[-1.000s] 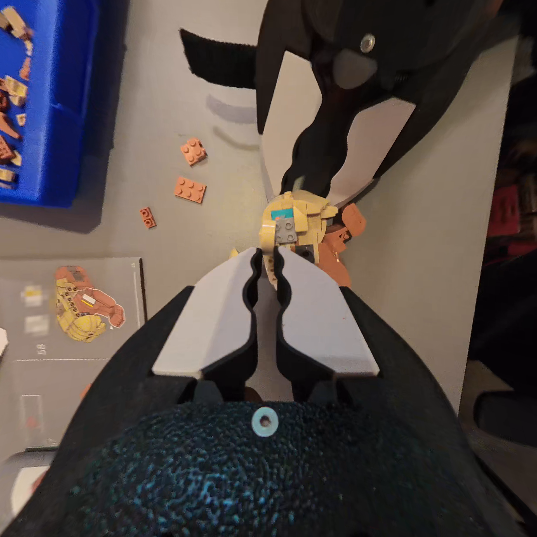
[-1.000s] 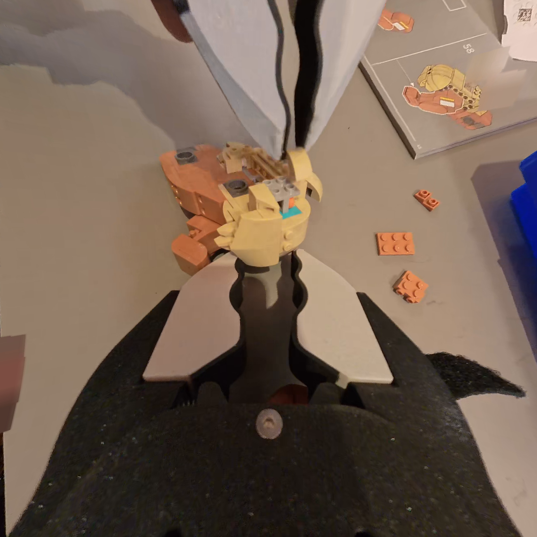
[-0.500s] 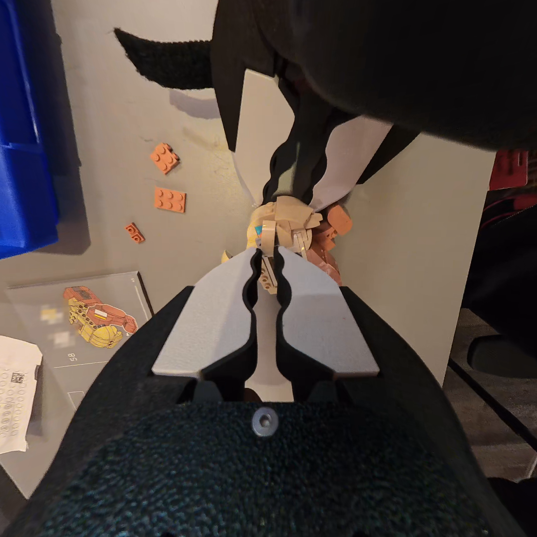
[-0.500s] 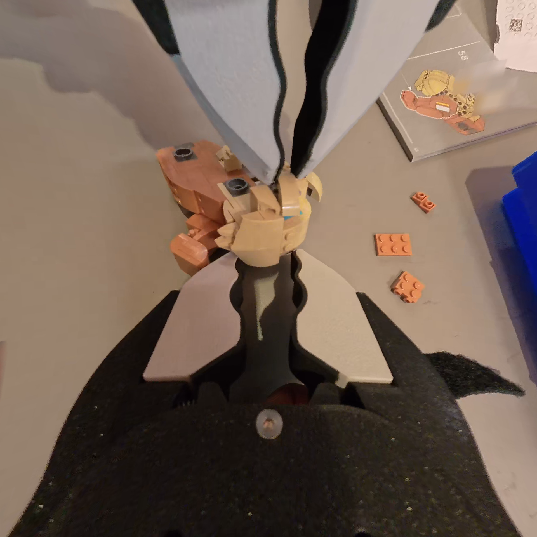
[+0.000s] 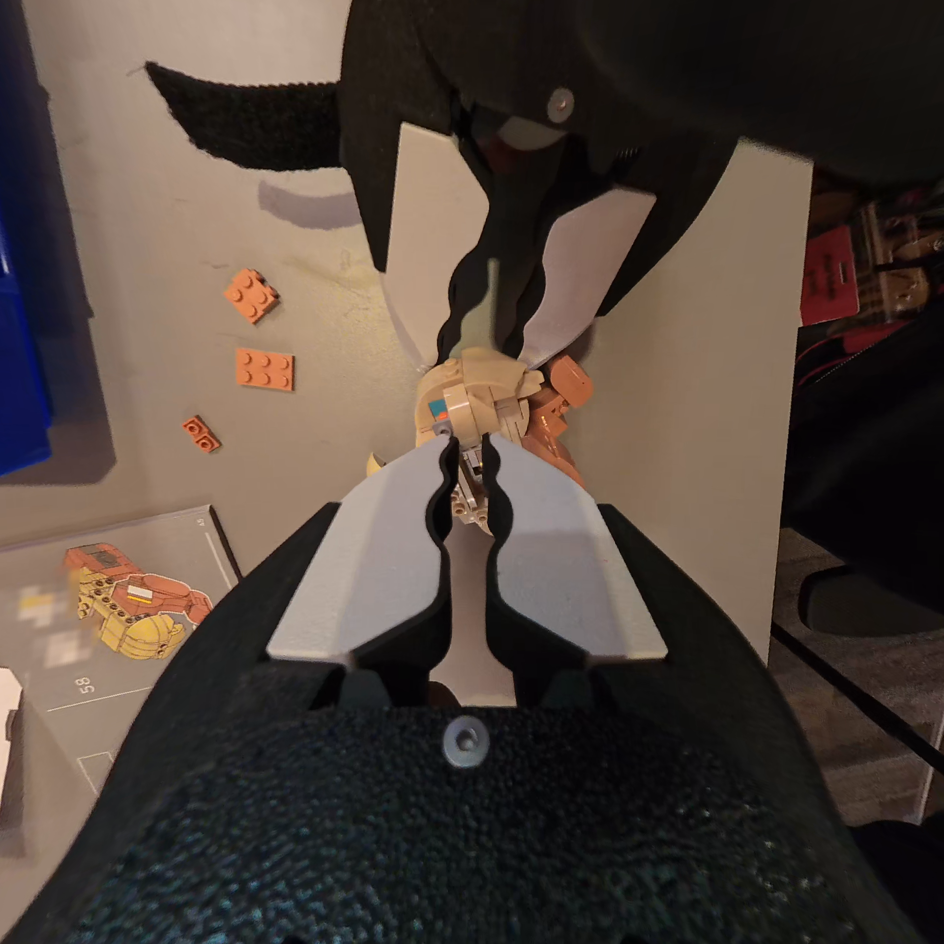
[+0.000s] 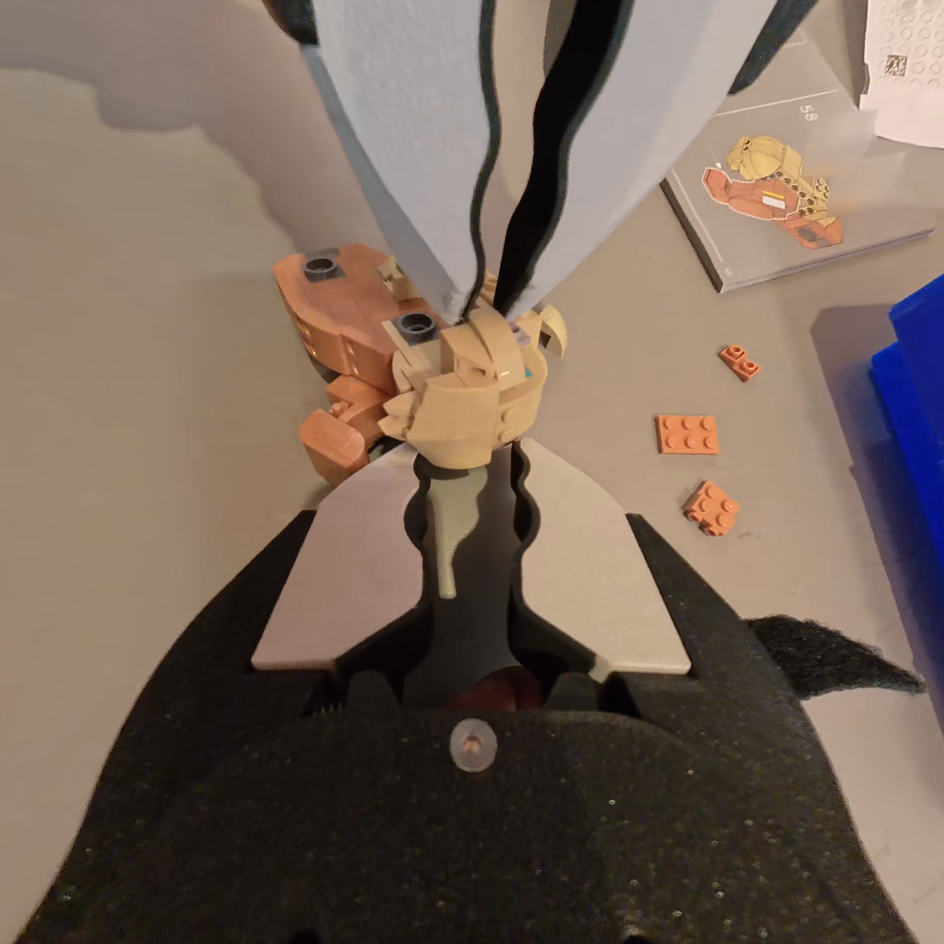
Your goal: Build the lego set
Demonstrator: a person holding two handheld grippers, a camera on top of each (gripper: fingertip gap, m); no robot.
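The instruction booklet [image 5: 120, 631] carries a small printed page number; a white sheet [image 6: 909, 66] and a red card [image 5: 830, 276] bear print.

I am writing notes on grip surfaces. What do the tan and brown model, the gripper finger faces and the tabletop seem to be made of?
Tan and brown model: hard moulded plastic with a slight gloss; studs and sharp brick edges show.
Left gripper fingers: pale grey matte faces over wavy black edges, probably printed plastic or rubber; unclear.
Tabletop: smooth, matte grey-beige, perhaps laminate.
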